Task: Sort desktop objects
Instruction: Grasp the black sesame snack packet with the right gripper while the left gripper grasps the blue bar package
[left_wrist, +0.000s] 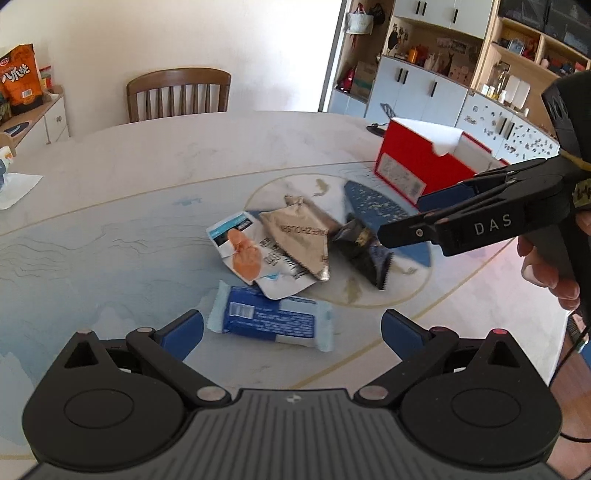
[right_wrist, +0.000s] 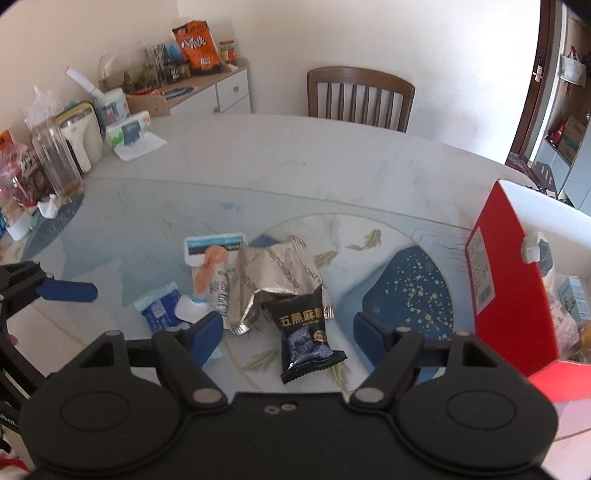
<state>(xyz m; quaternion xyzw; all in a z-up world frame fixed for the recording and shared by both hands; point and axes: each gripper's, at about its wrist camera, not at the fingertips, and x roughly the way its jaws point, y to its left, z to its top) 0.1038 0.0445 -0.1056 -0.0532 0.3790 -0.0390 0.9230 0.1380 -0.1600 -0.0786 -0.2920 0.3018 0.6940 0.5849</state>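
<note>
Lying crinkled: silver foil wrapper (right_wrist: 273, 280) beside glossy black packet (right_wrist: 306, 332).

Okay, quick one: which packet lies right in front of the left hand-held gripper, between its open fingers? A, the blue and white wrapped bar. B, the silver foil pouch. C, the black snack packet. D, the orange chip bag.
A: the blue and white wrapped bar lies between the left hand-held gripper fingers.

Each camera rides a hand-held gripper, looking steeply down and close at the counter (left_wrist: 110, 177). Both share the wrapper pile (left_wrist: 295, 236) and red box (right_wrist: 509, 280)
</note>
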